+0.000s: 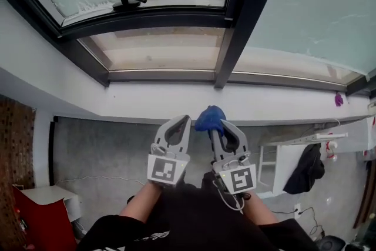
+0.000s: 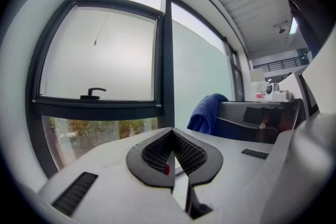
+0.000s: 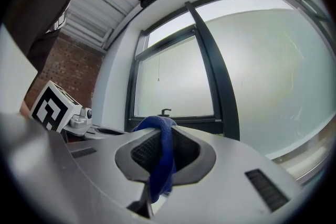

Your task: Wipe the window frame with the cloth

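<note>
A dark window frame [image 1: 226, 56] with frosted panes fills the upper head view, with a black handle [image 1: 129, 2] on the left sash. My right gripper [image 1: 218, 124] is shut on a blue cloth [image 1: 210, 118], held just below the white sill [image 1: 176, 100]. In the right gripper view the cloth [image 3: 160, 157] hangs pinched between the jaws, with the frame's upright [image 3: 210, 71] ahead. My left gripper [image 1: 183, 120] is beside it, shut and holding nothing. The left gripper view shows the blue cloth [image 2: 209, 112] to the right and the frame [image 2: 167, 55] beyond.
A white wall band runs under the window. A red cabinet [image 1: 35, 217] stands at lower left, and a white table [image 1: 305, 144] with dark clothing [image 1: 305, 168] is at the right. A purple thing [image 1: 339, 99] lies on the sill's far right. Grey floor lies below.
</note>
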Demonstrator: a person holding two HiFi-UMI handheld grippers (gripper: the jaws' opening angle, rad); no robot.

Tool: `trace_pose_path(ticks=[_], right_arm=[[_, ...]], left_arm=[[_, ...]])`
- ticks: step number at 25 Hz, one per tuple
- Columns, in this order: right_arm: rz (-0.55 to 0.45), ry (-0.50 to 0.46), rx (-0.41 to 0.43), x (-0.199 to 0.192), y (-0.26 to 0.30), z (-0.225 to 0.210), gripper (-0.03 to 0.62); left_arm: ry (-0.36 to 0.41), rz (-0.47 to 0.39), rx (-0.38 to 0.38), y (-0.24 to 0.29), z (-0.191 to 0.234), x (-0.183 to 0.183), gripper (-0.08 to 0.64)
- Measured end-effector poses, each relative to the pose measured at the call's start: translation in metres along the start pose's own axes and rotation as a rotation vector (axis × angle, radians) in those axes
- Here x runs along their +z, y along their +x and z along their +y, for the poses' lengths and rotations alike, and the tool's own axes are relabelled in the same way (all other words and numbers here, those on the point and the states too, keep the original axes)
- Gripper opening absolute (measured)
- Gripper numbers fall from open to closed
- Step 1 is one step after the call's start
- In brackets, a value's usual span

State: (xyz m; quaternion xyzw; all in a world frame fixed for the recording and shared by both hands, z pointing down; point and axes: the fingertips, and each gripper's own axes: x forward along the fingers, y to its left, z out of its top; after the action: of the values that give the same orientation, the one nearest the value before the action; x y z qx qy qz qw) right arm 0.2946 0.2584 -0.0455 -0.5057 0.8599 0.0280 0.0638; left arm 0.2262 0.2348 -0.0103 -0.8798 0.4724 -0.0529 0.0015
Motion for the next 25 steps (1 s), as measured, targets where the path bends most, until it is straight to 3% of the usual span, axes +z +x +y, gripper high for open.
trace_pose_path(ticks=[3, 7, 10, 18, 25], right_arm=[[-0.001, 0.026, 0.086, 0.008, -0.016, -0.022, 0.023], [-0.022, -0.05, 0.216, 0.018, -0.03, -0.042, 0.023], [-0.031, -0.053, 0.237, 0.024, -0.034, -0.053, 0.023], [-0.035, -0.054, 0.267, 0.034, -0.036, -0.035, 0.023], [-0.034, -0.092, 0.244, 0.044, -0.035, -0.014, 0.023]], left_arm=[[-0.046, 0.004, 0.092, 0.004, -0.026, 0.006, 0.005], [-0.091, 0.022, 0.208, 0.009, -0.055, 0.009, 0.005], [-0.082, -0.003, 0.254, 0.008, -0.067, 0.02, 0.005], [-0.051, -0.005, 0.267, -0.002, -0.072, 0.028, 0.005], [-0.031, -0.044, 0.224, -0.022, -0.059, 0.045, 0.005]])
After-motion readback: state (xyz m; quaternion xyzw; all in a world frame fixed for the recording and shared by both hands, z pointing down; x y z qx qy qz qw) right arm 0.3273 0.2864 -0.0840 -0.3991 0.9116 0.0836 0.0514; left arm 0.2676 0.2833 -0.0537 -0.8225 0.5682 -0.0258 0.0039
